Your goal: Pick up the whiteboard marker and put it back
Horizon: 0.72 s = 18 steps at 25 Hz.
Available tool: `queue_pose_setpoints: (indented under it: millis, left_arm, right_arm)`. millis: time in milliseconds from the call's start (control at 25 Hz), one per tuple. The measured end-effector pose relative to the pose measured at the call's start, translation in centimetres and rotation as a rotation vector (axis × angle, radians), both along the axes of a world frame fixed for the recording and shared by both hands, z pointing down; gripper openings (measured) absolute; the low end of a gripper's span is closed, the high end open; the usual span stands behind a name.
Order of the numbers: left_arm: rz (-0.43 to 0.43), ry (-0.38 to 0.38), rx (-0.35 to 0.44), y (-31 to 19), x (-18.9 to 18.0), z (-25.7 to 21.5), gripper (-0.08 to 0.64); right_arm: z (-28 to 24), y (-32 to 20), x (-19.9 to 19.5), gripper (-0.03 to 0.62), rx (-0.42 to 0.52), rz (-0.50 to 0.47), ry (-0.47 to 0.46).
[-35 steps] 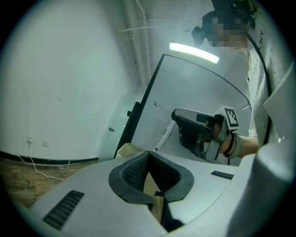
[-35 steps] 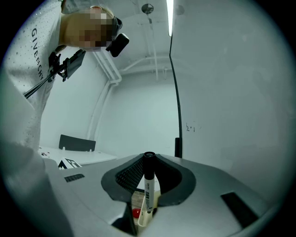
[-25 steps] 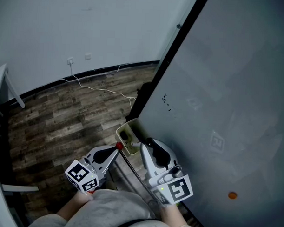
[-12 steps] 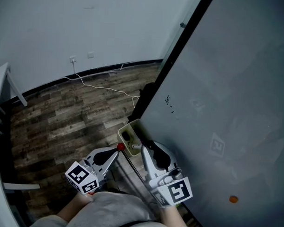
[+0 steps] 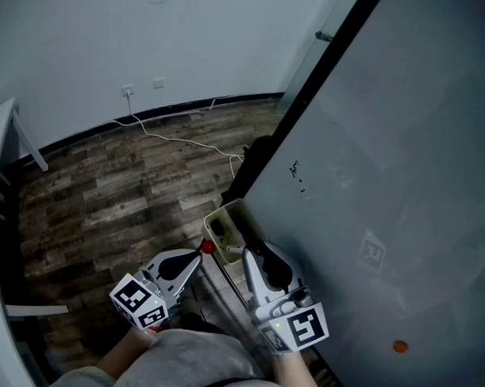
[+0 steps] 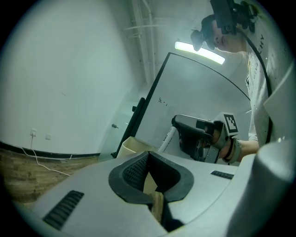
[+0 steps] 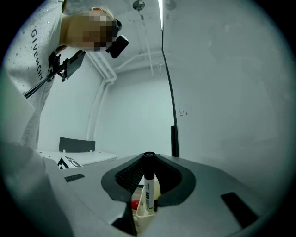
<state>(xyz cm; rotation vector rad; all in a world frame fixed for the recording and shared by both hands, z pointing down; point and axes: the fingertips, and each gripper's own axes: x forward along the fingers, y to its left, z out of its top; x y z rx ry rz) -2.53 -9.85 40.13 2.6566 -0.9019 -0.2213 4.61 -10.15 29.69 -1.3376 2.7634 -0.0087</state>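
White barrel: the whiteboard marker has a white body with black print and a black cap, cap end uppermost in the right gripper view
Marker place: between the pads of the right claw, crosswise to them, its lower end over the cream holder
Right claw: clamped on the marker's barrel, at 6 o'clock of the holder in the head view
Left claw: jaws a little apart with nothing gripped, a strip of the holder showing through the gap; it sits at 7 o'clock of the holder
Holder: open-topped, cream, set against the whiteboard's black frame
Red thing: small and round, between the two claw tips, just beside the holder; too small to tell what it is
In the way: the holder's near rim and the red thing crowd the marker's lower end
Whiteboard: pale grey, fills the 3 o'clock side, with small black marks and an orange dot at 5 o'clock
Floor: dark wood planks at 10 o'clock, a white cable trailing toward 11 o'clock
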Motion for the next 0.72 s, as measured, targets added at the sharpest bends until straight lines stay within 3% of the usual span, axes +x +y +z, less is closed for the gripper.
queue_pose_setpoints:
  millis: [720]
  left_arm:
    - [-0.027,-0.016,-0.045,-0.4,-0.2,1.9,0.014]
  right_arm:
    - [3.5,-1.2,-0.4,0.083,-0.012,-0.028,0.073]
